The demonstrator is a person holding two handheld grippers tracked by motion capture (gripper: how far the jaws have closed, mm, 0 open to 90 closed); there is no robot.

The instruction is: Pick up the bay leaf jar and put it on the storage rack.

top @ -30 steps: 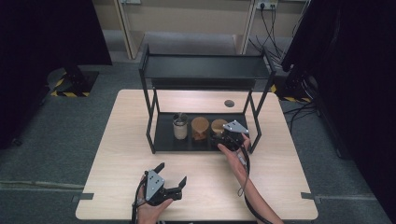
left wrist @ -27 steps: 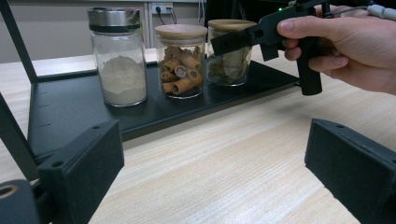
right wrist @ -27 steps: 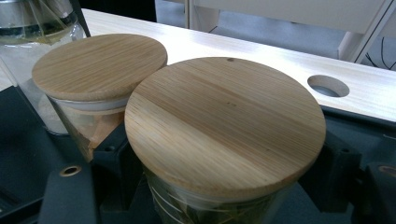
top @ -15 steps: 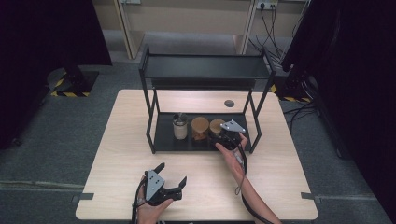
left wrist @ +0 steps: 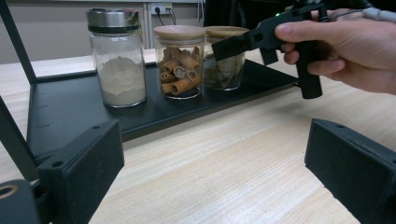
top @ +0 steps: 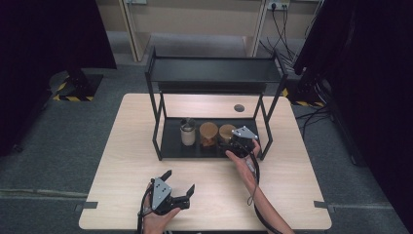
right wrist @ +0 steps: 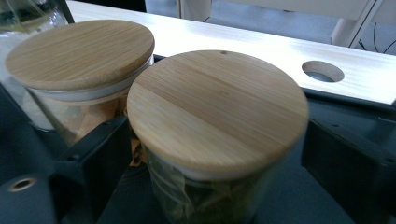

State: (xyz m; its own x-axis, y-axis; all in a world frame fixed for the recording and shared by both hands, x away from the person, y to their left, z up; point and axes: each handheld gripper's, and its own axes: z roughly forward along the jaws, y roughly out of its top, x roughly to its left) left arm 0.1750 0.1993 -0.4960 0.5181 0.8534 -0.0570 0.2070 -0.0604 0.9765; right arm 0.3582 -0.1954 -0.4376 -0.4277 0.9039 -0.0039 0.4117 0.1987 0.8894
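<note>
The right gripper (top: 233,145) has its fingers spread either side of the leaf jar (right wrist: 217,140); the left gripper (top: 178,187) rests open on the counter (top: 292,185).

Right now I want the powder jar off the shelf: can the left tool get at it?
Probably yes. The left tool is open, and bare table lies between it and the powder jar, which stands at the open front of the shelf tray. The right tool works at the far jar.
</note>
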